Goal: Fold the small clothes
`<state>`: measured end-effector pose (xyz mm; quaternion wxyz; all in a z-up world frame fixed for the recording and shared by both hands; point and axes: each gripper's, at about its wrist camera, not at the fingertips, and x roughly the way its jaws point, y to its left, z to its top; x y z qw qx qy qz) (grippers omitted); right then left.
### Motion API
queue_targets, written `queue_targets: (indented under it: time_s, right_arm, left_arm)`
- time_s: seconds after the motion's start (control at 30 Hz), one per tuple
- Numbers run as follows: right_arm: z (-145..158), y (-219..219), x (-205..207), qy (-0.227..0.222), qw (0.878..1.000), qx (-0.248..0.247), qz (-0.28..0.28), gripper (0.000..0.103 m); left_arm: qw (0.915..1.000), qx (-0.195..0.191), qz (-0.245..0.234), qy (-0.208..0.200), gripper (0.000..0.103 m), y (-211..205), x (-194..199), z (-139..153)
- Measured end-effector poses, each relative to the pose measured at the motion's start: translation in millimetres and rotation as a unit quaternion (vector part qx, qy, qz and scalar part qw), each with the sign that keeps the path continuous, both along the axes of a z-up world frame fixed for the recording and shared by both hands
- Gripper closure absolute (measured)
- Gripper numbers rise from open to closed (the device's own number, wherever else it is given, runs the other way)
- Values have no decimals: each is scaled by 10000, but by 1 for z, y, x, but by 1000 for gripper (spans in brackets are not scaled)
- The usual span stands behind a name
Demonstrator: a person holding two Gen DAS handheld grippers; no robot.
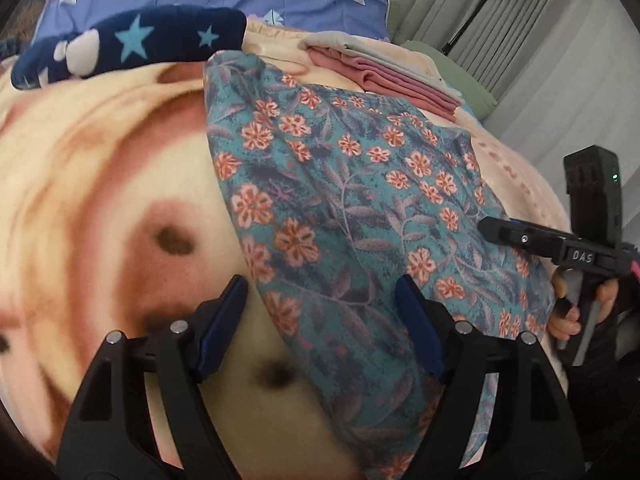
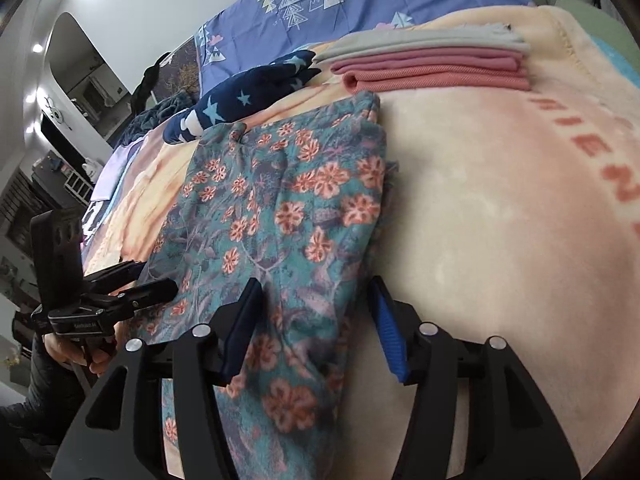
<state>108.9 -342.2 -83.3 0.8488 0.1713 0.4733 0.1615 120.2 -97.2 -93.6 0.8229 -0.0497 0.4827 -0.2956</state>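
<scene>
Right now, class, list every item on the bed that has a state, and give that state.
Floral garment: lying flat, partly folded, unheld.
Pink and grey stack: folded, piled neatly.
Star-print navy garment: unfolded, bunched.
Left gripper: fingers open, over the floral garment's edge.
Right gripper: fingers open, astride the garment's edge.

left gripper (image 1: pixel 320 312): jaws spread wide, pointing steeply down, gripping nothing
right gripper (image 2: pixel 316 312): jaws apart, pointing steeply down, pads pressing on nothing
hands: each wrapped around its gripper's handle

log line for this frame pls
garment: floral cloth flat on blanket | left gripper: open, over its edge | right gripper: open, over its edge | pile: folded
</scene>
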Motion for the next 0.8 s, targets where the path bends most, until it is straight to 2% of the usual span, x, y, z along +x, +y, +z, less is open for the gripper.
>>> queue_targets:
  time_s: [0.17, 0.37, 0.5, 0.57, 0.7, 0.8]
  right_arm:
    - [-6, -5, 24, 213, 9988, 428, 94, 46]
    - [-7, 0, 53, 335, 9981, 409, 325, 46]
    - [-14, -4, 77, 352, 9968, 629, 344, 46]
    - [-17, -2, 86, 278, 9969, 651, 329, 46]
    - [-18, 7, 91, 30, 9980, 329, 531, 47]
    - [-17, 8, 83, -279, 9979, 210, 542, 57]
  left_arm:
    - [10000, 19, -85, 30, 24, -10, 15, -2]
    - [9997, -134, -103, 190, 24, -17, 40, -5]
    - [9993, -243, -125, 259, 24, -22, 57, -9]
    - [9990, -303, -137, 288, 24, -24, 64, -11]
    - [9988, -356, -228, 252, 25, -28, 73, -14]
    - [9989, -354, -257, 184, 27, -27, 71, -15]
